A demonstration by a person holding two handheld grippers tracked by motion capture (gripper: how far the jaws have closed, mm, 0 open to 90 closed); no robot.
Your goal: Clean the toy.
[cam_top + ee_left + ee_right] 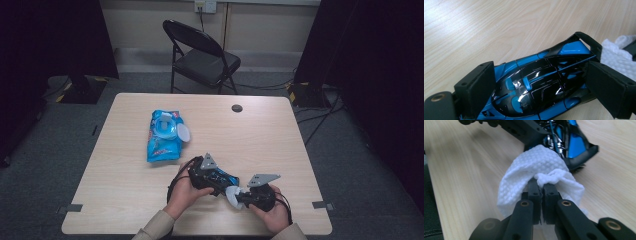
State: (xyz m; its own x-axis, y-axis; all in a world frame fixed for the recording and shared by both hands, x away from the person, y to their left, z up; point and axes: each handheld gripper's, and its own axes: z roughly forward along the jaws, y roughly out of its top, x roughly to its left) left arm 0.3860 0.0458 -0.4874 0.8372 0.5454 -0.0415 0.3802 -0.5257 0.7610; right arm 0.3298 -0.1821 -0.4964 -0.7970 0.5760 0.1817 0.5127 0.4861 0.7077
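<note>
Wipe (541,167) touches toy car's (574,145) tail in right gripper view.

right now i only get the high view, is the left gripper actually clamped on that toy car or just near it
Observer: Clamped. In the left gripper view both pads press the flanks of the blue and black toy car.
Operator: and the right one, got the wipe?
Observer: Yes, the right gripper is shut on a bunched white wipe.
Operator: wipe on the car yet?
Observer: The right gripper view shows it against the car's rear end, by the black wing.
</note>
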